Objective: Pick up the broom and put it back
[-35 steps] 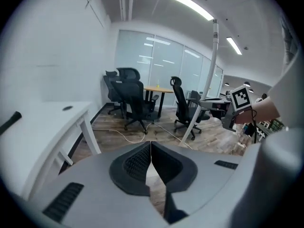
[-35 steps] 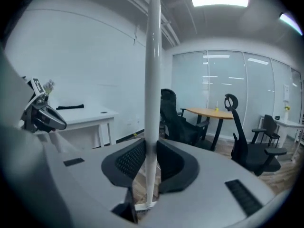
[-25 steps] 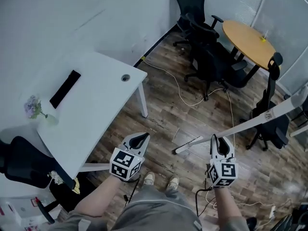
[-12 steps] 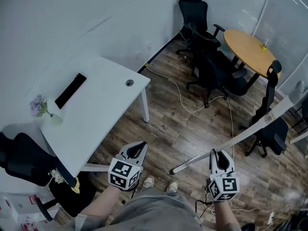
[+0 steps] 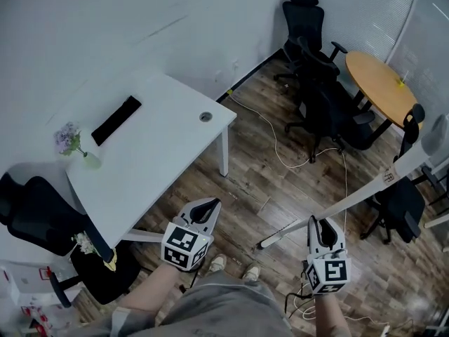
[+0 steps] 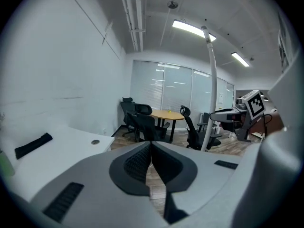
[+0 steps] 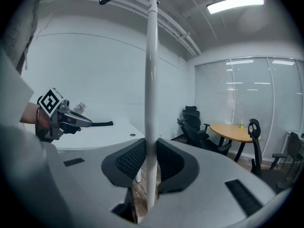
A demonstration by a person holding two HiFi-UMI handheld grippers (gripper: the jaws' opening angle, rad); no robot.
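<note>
The broom shows as a long white handle [image 5: 365,192] slanting up to the right above the wood floor; its brush end is not in view. My right gripper [image 5: 317,223] is shut on the handle near its lower end. In the right gripper view the handle [image 7: 152,80] stands upright between the dark pads [image 7: 133,158] of my right gripper [image 7: 151,148]. My left gripper [image 5: 204,208] hovers left of it, apart from the handle. Its jaws meet at the tips with nothing between them, as my left gripper [image 6: 151,146] shows in its own view. There the handle [image 6: 212,80] rises at the right.
A white desk [image 5: 161,146] with a dark flat bar [image 5: 116,120] and a small flower vase [image 5: 70,142] stands at the left. Black office chairs [image 5: 330,104] surround a round wooden table [image 5: 382,86] at the far right. A cable [image 5: 277,142] trails over the floor.
Both grippers have risen a little, and the handle has come up with the right one. The head view has swung, so the desk now sits further right.
</note>
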